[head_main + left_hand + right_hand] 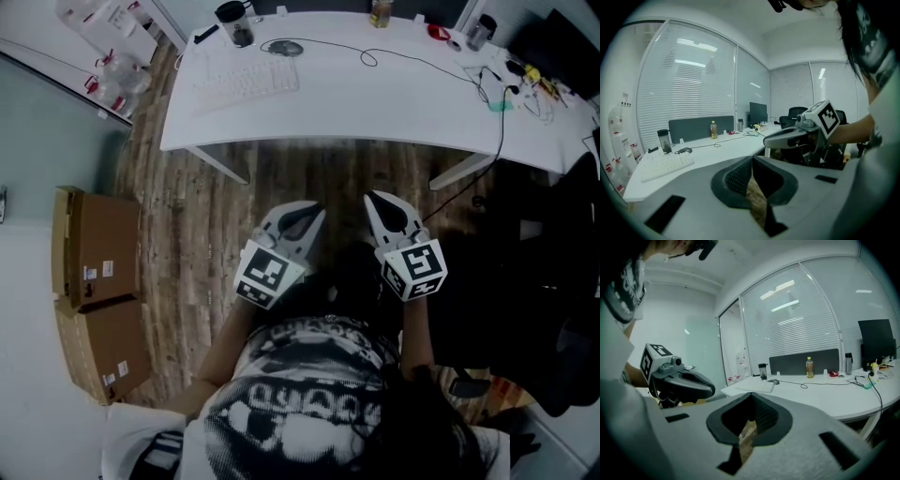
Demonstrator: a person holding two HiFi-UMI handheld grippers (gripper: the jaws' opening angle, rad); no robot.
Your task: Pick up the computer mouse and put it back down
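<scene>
Smooth matt desk, wood-grain floor

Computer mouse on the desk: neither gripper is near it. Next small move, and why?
Probably carry the left gripper forward toward the dark computer mouse, opening its fingers. The mouse lies far back on the white desk beside the white keyboard; that gripper and the right gripper hang over the wooden floor, shut and empty.

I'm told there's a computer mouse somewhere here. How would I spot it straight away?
The long white desk fills the top of the head view, with a white keyboard on its left part. Just past the keyboard's far edge, right of a dark tumbler, lies the computer mouse. It is the only small, low, dark oval there, trailing a thin black cable rightward.
</scene>
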